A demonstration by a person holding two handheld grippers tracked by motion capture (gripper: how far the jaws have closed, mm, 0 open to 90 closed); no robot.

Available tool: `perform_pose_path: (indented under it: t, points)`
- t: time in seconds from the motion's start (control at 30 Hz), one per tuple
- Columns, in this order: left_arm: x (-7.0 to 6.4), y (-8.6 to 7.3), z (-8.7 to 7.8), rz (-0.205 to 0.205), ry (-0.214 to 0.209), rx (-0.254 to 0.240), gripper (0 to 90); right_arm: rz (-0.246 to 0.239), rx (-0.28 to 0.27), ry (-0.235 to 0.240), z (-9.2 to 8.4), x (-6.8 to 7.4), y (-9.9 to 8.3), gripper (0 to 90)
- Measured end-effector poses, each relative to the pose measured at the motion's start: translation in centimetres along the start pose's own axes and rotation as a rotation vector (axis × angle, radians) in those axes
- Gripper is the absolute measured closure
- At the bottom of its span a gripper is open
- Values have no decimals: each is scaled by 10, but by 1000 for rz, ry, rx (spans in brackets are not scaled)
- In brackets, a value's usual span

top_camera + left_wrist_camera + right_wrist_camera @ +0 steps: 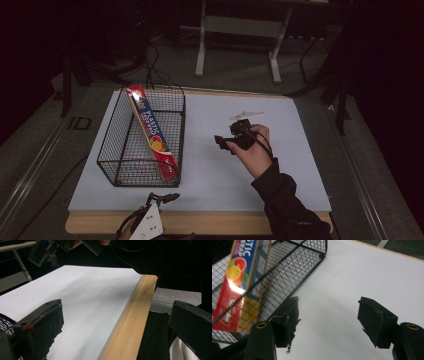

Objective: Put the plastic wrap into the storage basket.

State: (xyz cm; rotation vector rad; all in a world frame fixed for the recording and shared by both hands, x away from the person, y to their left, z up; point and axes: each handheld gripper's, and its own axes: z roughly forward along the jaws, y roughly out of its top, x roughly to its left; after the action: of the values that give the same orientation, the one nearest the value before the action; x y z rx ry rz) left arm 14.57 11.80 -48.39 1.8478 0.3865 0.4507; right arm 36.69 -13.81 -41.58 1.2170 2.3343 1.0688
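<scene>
Both pairs of black jaws are standing wide apart with nothing between them. Nearest the person, the left gripper (161,199) is hovering over the table's front edge, just past the wooden lip (130,322); its own view is showing the two pads spread, one low at the left (40,327) and one at the right (192,325), with bare white table surface (87,302) lying between them. A grey three-cornered plate is sitting on top of this gripper in the high view, and the hand holding it is mostly cut off by the frame's lower edge.

Farther in, the right hand (255,150) is reaching over the middle of the white surface (215,165), a dark sleeve (287,205) trailing back to the near edge. The right gripper (226,141) is pointing toward the basket and hanging apart from it. In the right gripper view its two fingers, one left (288,317) and one right (374,320), are spread wide and gripping nothing; only white tabletop is lying in the gap.

Beyond and to the left, one black wire basket (127,167) is resting on the white sheet near its left edge. One long red and blue box of plastic wrap (152,132), printed with citrus fruit, is leaning diagonally inside it, upper end poking above the far rim, lower end down at the near right corner. The right gripper view is showing the same box (234,282) through the mesh (287,272).

Counted: two grippers, one basket, one box.
</scene>
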Motion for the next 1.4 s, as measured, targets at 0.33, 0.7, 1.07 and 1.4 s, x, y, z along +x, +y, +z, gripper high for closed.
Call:
perform_pose_path:
  t: [0.33, 0.7, 1.07, 1.4]
  points:
    - [0, 0, 0, 0, 3, 3, 1, -5, 0, -5, -10, -14, -32, 329]
    - [-1, 0, 2, 3, -1, 11, 1, -12, 6, 12, -15, -21, -69, 316]
    - [-1, -1, 3, 4, -2, 12, 1, -22, 1, 0, -16, -29, -107, 294]
    - [-1, 0, 3, 2, -7, 10, 1, -35, -5, -26, -23, -38, -127, 254]
